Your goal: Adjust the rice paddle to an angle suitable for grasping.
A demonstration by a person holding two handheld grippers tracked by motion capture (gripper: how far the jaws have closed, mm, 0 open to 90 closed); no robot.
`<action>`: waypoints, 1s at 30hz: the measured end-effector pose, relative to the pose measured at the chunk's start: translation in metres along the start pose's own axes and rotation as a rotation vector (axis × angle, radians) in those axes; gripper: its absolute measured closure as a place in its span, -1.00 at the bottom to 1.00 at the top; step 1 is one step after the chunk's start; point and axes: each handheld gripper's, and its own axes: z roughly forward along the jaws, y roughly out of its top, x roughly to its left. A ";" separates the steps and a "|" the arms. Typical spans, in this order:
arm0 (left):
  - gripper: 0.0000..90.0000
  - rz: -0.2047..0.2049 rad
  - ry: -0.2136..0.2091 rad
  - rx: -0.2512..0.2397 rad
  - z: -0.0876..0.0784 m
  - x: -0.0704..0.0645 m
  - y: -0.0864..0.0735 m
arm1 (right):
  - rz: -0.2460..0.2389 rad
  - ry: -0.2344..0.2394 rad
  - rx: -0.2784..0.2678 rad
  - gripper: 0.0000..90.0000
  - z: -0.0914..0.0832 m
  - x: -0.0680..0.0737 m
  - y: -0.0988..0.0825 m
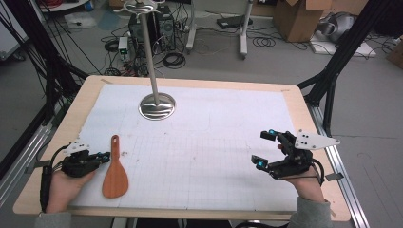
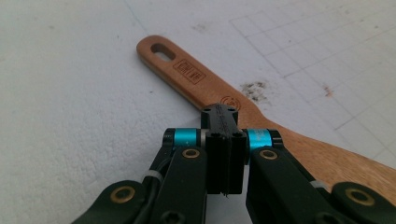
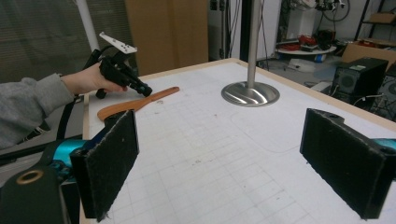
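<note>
A brown wooden rice paddle (image 1: 115, 173) lies flat on the white gridded mat, handle pointing away from the person. My left gripper (image 1: 105, 155) sits just left of it, jaws shut with nothing between them. In the left gripper view the closed tips (image 2: 223, 116) hover over the neck of the paddle (image 2: 196, 77); whether they touch it I cannot tell. My right gripper (image 1: 264, 148) is at the right of the mat, low over it and open wide. In the right gripper view its pads (image 3: 112, 163) frame bare mat, with the paddle (image 3: 135, 103) and the left gripper (image 3: 144, 88) farther off.
A metal stand with a round base (image 1: 157, 105) and a tall pole rises at the back centre of the mat. The wooden table rim (image 1: 190, 81) borders the mat. Cables, boxes and frame legs lie on the floor beyond the table.
</note>
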 end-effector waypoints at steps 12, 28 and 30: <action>0.99 0.024 -0.031 0.014 0.017 -0.006 0.012 | 0.010 -0.030 0.006 -0.77 -0.015 0.005 -0.005; 0.99 0.165 -0.154 0.062 0.052 -0.041 0.038 | 0.017 -0.061 0.013 -0.77 -0.030 0.010 -0.009; 0.99 0.193 -0.166 0.071 0.055 -0.048 0.040 | 0.016 -0.061 0.015 -0.77 -0.031 0.010 -0.009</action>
